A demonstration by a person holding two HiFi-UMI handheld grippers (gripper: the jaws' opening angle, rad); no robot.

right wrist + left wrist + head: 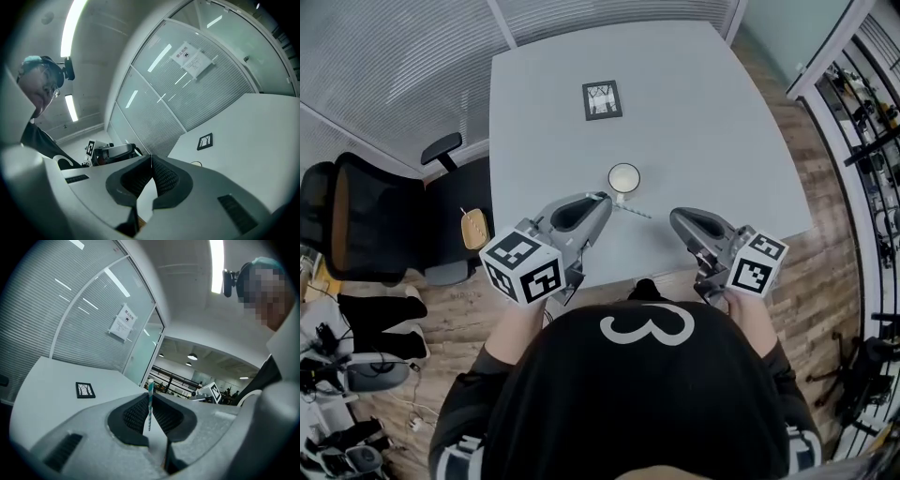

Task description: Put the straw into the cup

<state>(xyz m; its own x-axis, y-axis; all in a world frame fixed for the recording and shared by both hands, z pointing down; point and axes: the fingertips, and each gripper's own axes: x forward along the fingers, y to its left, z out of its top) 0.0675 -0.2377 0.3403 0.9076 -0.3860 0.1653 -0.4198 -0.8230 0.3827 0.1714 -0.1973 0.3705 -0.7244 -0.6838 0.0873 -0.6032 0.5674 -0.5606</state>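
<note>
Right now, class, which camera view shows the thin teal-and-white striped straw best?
The left gripper view: the straw stands close up, pinched in the left gripper's jaws. The head view shows only a short tip near the white cup. The right gripper view shows none.

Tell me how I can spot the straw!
Find the big grey table. Toward its near edge stands a white cup, and right beside it the left gripper pinches the straw. It is the only thin stick there, striped teal and white.
</note>
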